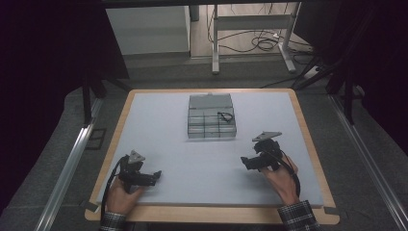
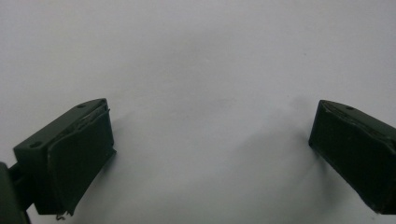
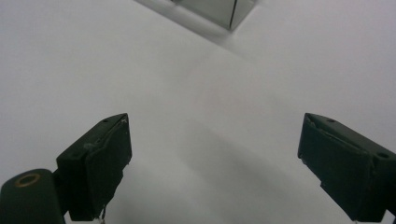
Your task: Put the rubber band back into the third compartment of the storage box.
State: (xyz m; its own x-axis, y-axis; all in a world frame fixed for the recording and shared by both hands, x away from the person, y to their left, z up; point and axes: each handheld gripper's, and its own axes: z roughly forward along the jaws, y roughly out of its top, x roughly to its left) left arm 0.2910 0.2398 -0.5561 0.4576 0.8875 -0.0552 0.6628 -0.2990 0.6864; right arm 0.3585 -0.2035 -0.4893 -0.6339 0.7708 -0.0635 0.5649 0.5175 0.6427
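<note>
We have both grippers low on the near part of the table (image 1: 159, 115), well apart from each other. The left gripper (image 1: 156, 176) is near the front-left edge, the right gripper (image 1: 245, 162) towards the front-right. Both are empty: in the left gripper view its fingers (image 2: 77, 154) stand wide apart over bare white surface, and the right gripper view has the same, fingers (image 3: 100, 163) spread w/ nothing between them.

The thing nearest to the work is the clear plastic box (image 1: 211, 117) at the middle of the table, towards the far side, well apart from both grippers and a bit closer to the right one. It's divided into small compartments, lid tilted open at the back. A small dark looped item (image 1: 224, 116) sits in a right-hand compartment; we can't tell what it is, prob. a thin wire or band.

Our guess on handling: the box is light, stiff, thin-walled plastic w/ a smooth, slippery surface, so it'd likely slide or tip if pushed at the top. Best to grip a side wall or front rim, low, not the lid. The looped item looks light and floppy; pinch it at the loop w/ the fingertips.

The high view gives the whole layout, i.e. box, lid, compartments, both hands. The right gripper view catches just a corner of the box (image 3: 219, 11) at its top edge, so that gripper points roughly towards it. The left gripper view gives the clearest look at the left finger gap.
</note>
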